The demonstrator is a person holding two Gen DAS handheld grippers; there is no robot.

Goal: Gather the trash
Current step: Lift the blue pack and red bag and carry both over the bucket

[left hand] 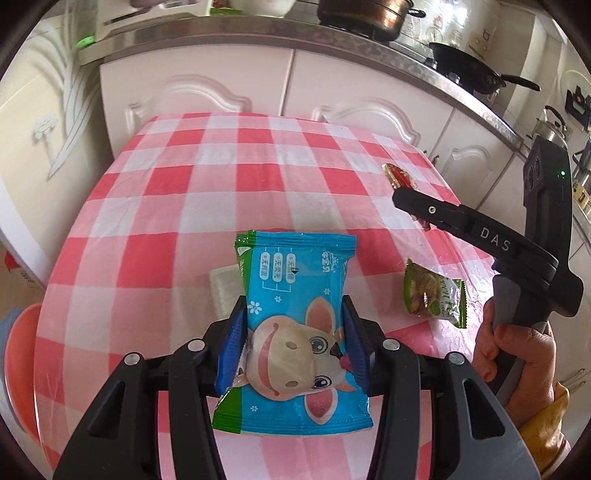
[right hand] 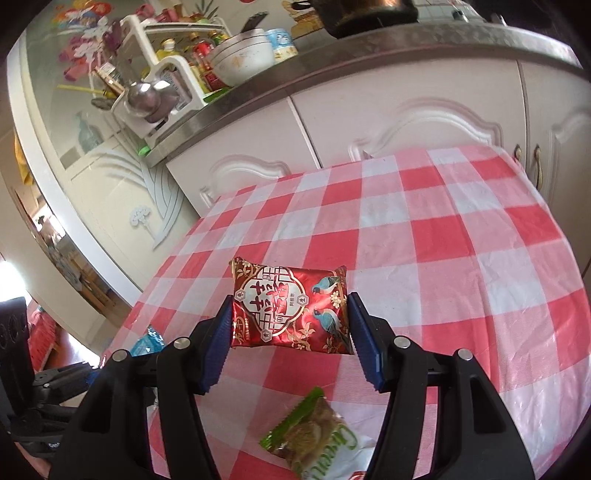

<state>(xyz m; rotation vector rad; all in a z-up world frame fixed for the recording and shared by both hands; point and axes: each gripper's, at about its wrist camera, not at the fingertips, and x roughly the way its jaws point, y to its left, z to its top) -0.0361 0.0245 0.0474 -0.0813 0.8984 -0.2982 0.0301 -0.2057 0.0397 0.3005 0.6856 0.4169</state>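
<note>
My left gripper point(left hand: 293, 304) is shut on a blue snack packet point(left hand: 295, 266) with a cartoon cow, held above the red-and-white checked table point(left hand: 207, 177). In the right wrist view my right gripper point(right hand: 290, 306) is shut on a red foil packet point(right hand: 288, 310) with birds on it, lifted off the cloth point(right hand: 461, 240). The left wrist view shows the same right gripper point(left hand: 406, 194) at the table's right side, with the red packet point(left hand: 395, 175) poking out past its finger. A green packet point(left hand: 434, 295) point(right hand: 314, 432) lies on the table below the right gripper.
A small pale flat piece point(left hand: 221, 291) lies on the cloth under the blue packet. An orange basin point(left hand: 22, 369) sits low at the table's left. White cabinets point(left hand: 199, 88) and a counter with pots point(left hand: 365, 14) stand behind. A hand point(left hand: 517, 354) holds the right gripper.
</note>
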